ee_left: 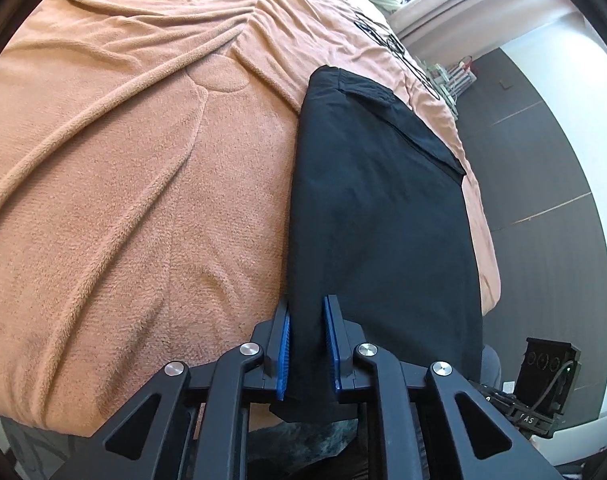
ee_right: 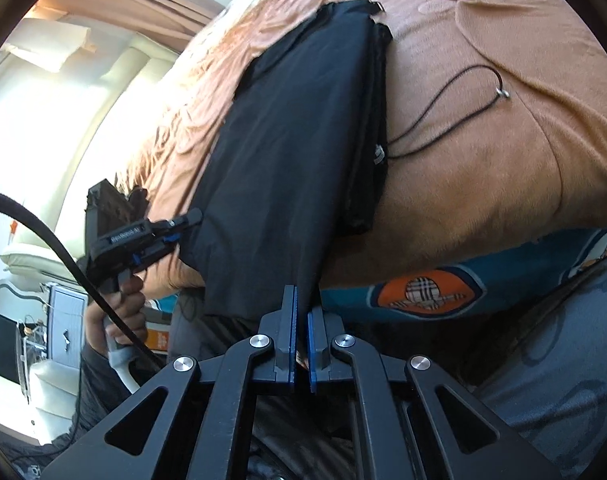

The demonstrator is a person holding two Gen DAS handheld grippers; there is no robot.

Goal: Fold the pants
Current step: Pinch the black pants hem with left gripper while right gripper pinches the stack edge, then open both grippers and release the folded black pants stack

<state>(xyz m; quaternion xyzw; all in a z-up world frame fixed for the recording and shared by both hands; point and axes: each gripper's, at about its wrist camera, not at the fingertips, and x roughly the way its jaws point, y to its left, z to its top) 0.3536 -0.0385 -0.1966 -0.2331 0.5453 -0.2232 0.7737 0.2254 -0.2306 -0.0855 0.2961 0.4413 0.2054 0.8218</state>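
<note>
Black pants [ee_left: 375, 208] lie lengthwise on a bed covered by a tan fleece blanket [ee_left: 123, 160], folded into a long narrow strip. My left gripper [ee_left: 307, 344] is shut on the near end of the pants at the bed's edge, cloth bunched between its blue pads. In the right wrist view the same pants [ee_right: 295, 132] run away from me. My right gripper [ee_right: 301, 344] is shut on the other near corner of the cloth. The left gripper [ee_right: 175, 224] also shows there, held in a hand at the pants' left edge.
A black drawstring cord [ee_right: 455, 104] with a metal tip lies on the blanket [ee_right: 483, 160] right of the pants. A blue and orange patterned sheet [ee_right: 443, 292] hangs below the bed edge. Dark floor [ee_left: 543, 208] and a black device [ee_left: 547, 372] are to the right.
</note>
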